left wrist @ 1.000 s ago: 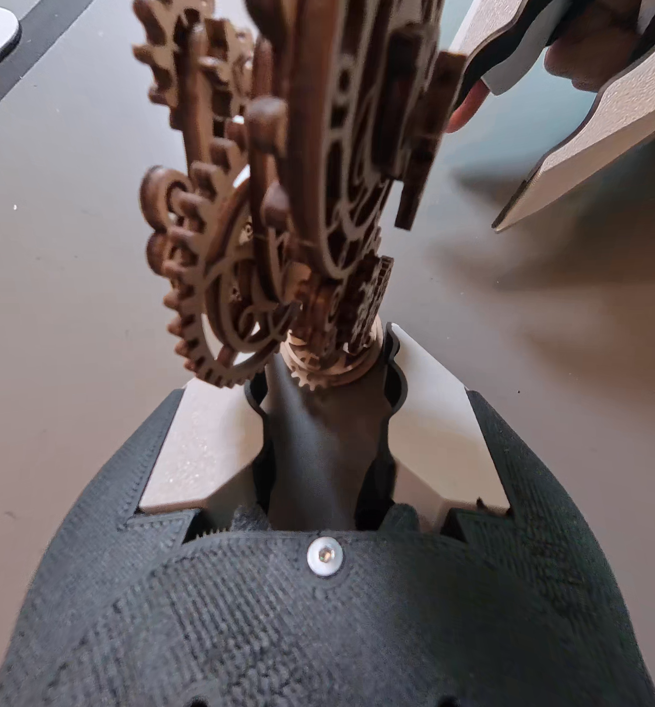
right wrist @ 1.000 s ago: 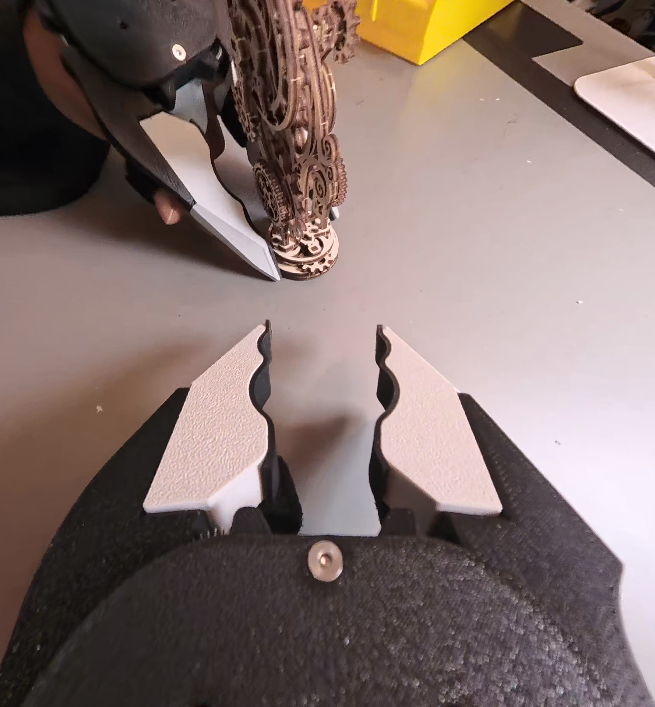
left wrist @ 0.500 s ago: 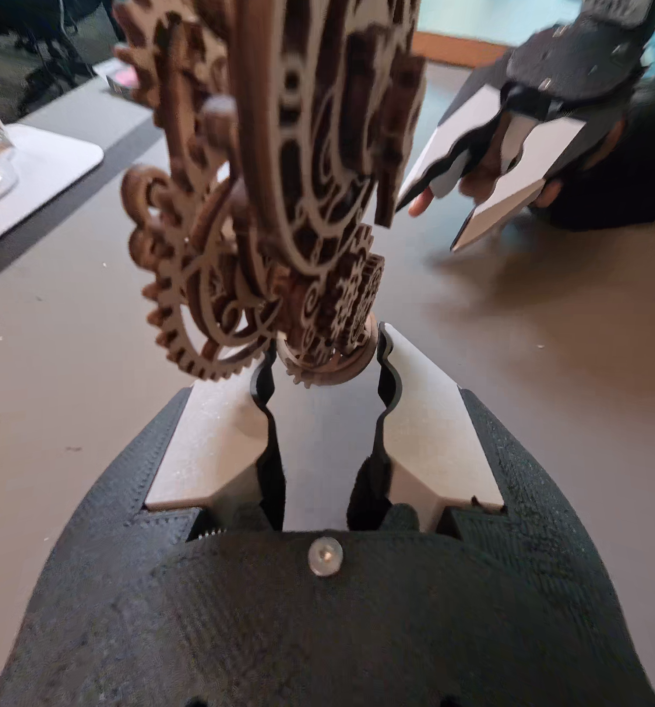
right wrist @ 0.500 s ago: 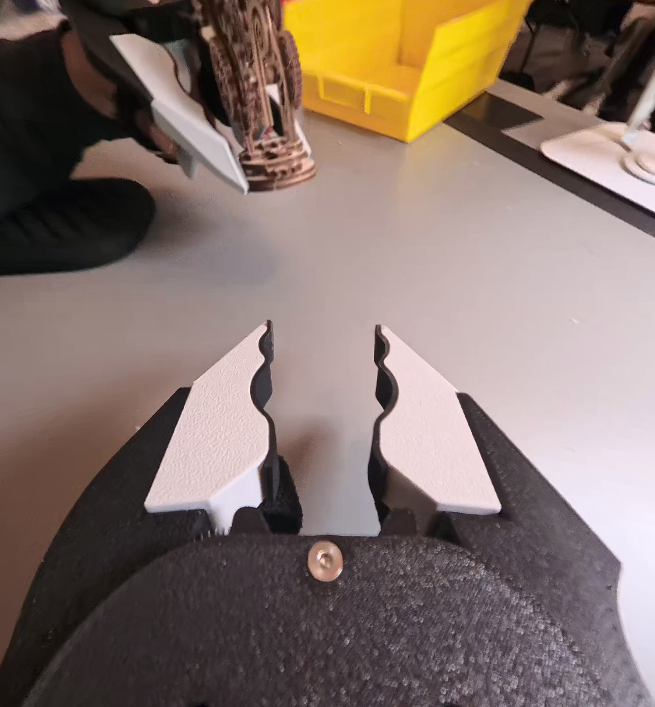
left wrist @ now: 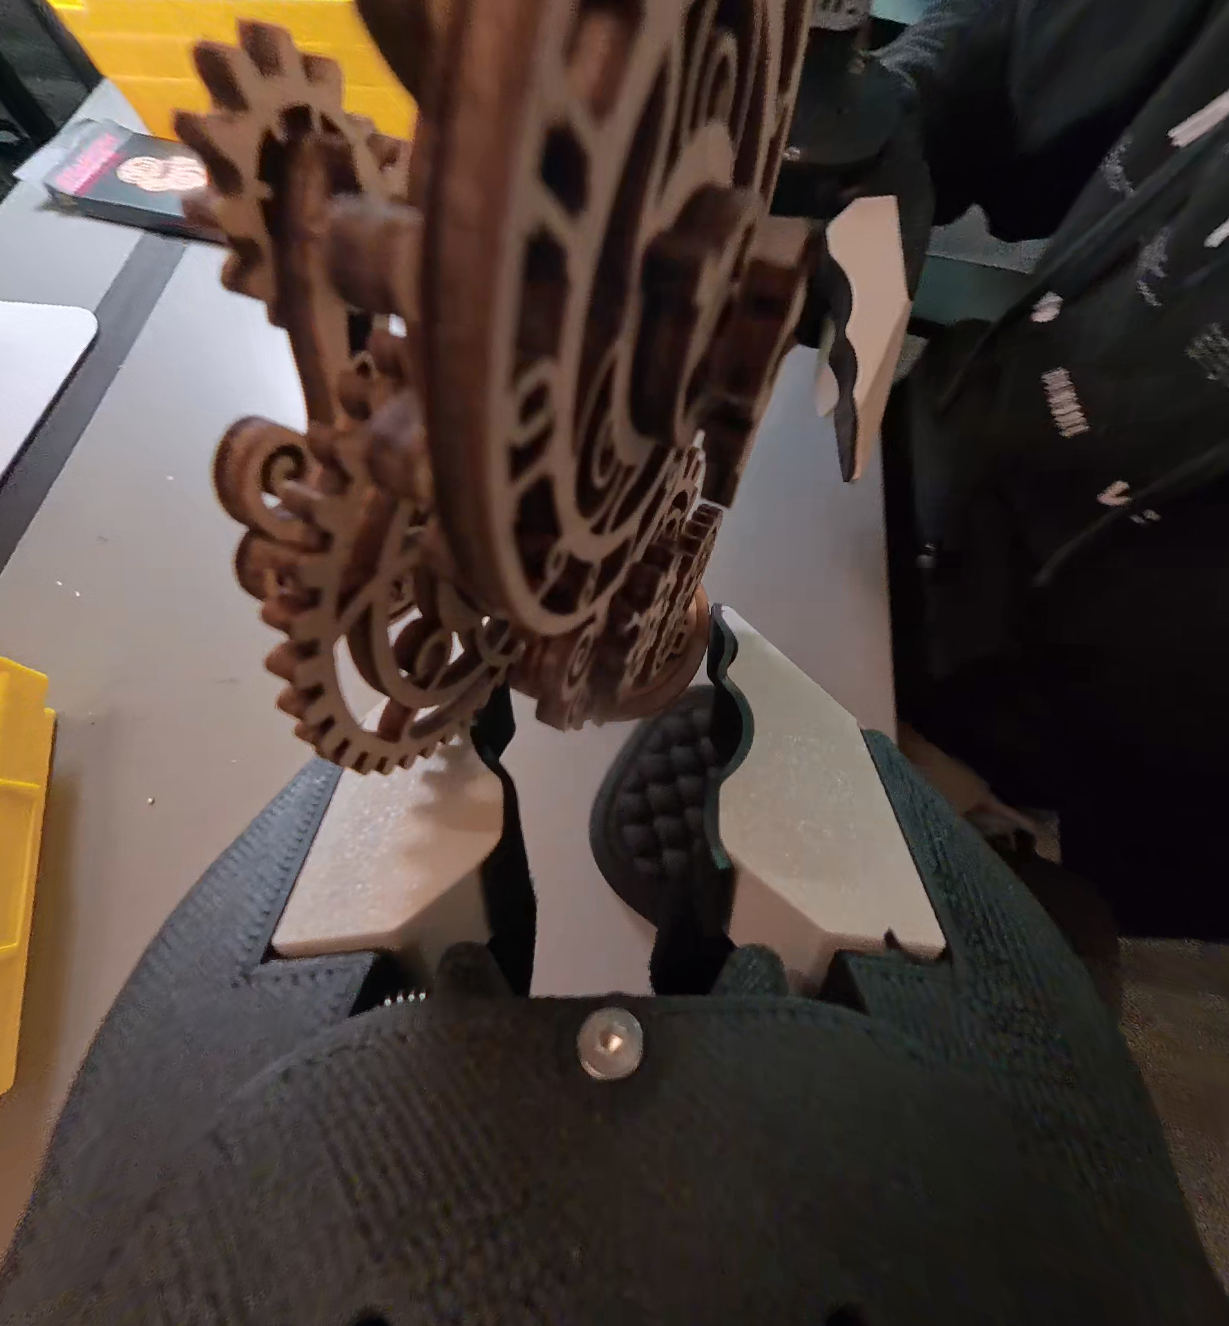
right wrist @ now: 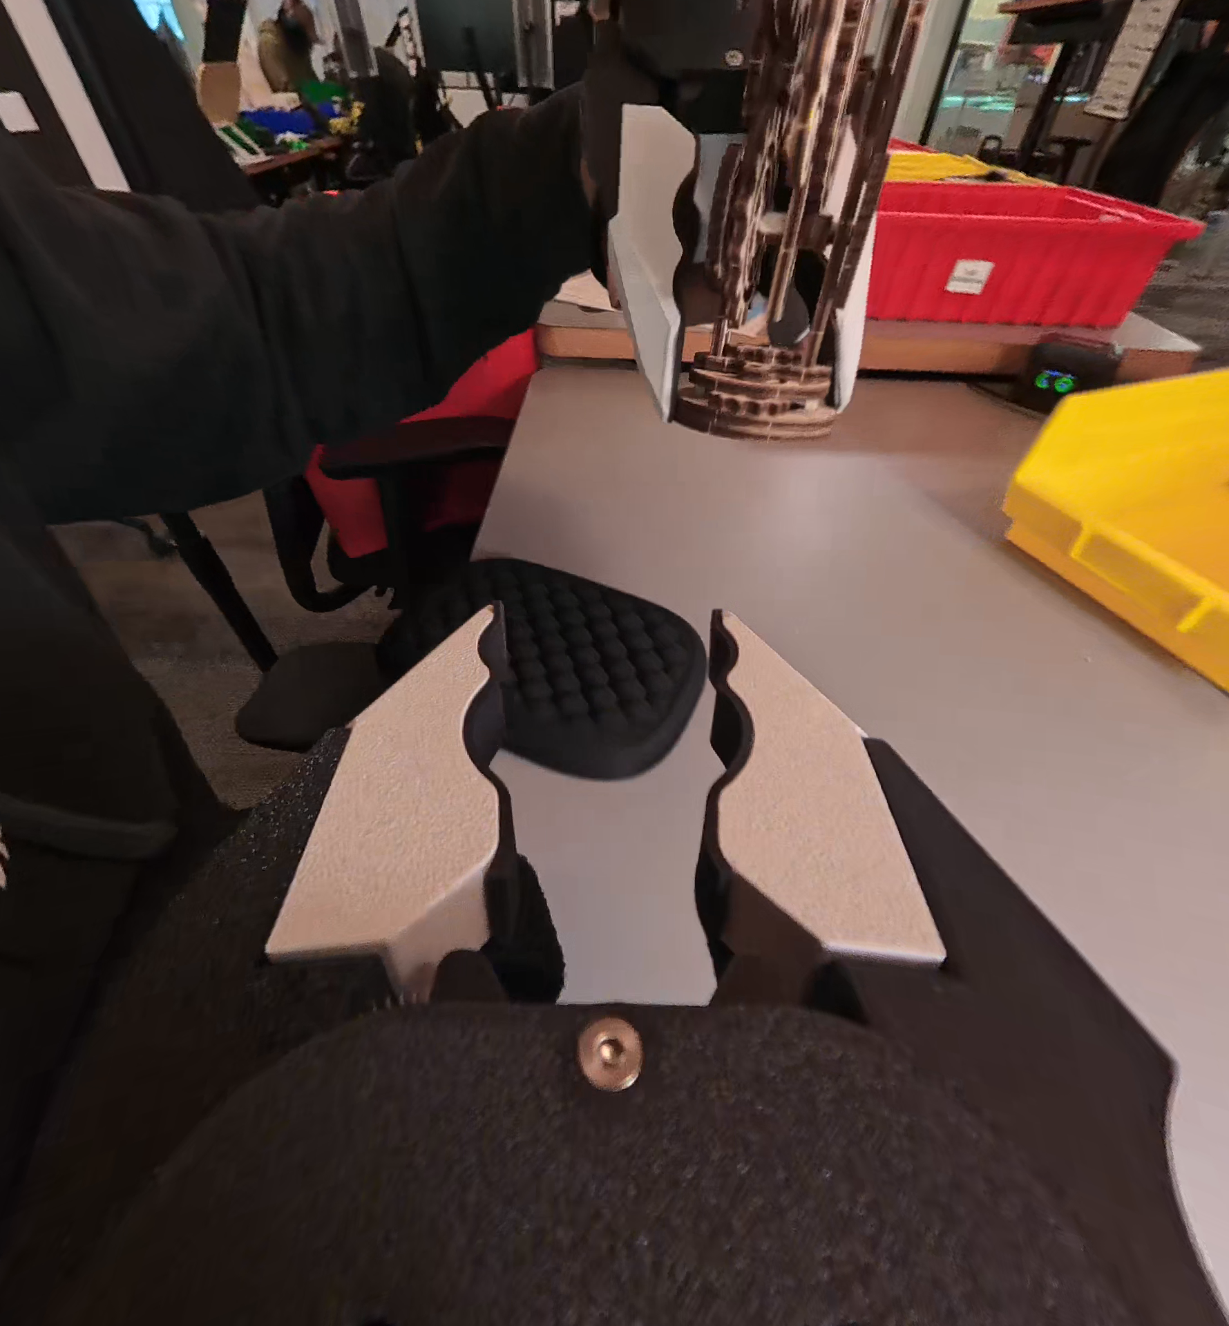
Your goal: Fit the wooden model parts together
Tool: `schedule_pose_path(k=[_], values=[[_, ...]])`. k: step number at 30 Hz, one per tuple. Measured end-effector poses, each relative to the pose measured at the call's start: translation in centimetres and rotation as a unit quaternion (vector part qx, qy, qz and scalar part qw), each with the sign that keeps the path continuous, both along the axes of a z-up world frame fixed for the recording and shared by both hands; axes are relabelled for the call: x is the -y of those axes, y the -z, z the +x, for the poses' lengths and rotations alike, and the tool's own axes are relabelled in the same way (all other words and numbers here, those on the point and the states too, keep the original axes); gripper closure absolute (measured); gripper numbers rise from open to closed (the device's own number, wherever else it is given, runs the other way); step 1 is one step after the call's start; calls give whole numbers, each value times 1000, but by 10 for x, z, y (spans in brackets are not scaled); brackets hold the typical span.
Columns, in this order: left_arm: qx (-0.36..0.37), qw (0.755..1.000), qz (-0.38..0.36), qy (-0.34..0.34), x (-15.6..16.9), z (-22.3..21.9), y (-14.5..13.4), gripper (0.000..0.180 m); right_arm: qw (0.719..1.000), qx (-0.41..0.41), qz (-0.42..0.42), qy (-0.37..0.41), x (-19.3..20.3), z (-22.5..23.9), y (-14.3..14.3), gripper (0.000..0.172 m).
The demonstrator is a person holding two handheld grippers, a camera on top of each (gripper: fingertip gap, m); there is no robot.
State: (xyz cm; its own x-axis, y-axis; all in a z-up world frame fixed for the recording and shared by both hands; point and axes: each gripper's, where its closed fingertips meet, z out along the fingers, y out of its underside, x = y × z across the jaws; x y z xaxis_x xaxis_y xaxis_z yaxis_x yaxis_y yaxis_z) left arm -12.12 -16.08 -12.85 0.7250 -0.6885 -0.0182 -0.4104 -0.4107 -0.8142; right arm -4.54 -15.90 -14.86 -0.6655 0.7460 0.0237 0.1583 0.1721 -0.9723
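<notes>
**Wooden model held in left tool, right tool empty**

Wooden model [left wrist: 597,359] sits upright in the left tool [left wrist: 604,631], lifted clear of the bench [right wrist: 884,646]. The grip is low, at the round base disc [left wrist: 625,667], and the rest of the model rises well beyond the fingertips. In the right wrist view both left-tool fingers flank the model's sides. In the left wrist view the right-hand finger [left wrist: 776,717] touches the disc edge, and the other fingertip is hidden behind the large gear [left wrist: 353,646].

The right tool [right wrist: 604,617] is moderately wide with nothing between its fingers. It is well short of the model, which hangs ahead of it and above. A black studded pad [right wrist: 597,689] lies on the bench just past its fingertips. A yellow bin [right wrist: 1157,516] is off to its right. No loose wooden part is visible near either tool.

Risks, as judgement:
- A low grip on a tall, top-heavy model means any side push from the right tool could pivot or tip it in the fingers.
- Thin fretwork and gear teeth stick out to the left of the grip, so a misjudged approach could snag or snap them.
- Squeezing harder to steady the model could crack the layered base.
- Motion blur suggests both tools are moving, so alignment is uncertain.
</notes>
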Motion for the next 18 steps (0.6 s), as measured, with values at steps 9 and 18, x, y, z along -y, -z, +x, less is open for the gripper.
schedule_pose_path(k=[9, 18], values=[[-22, 996, -52, 76, 64, 15, -19, 129, 998, 0, 0, -60, 50, -9, -22, 115], [-21, 998, -34, 38, 15, 18, 31, 127, 998, 5, 58, 39, -8, -12, 13, 113]])
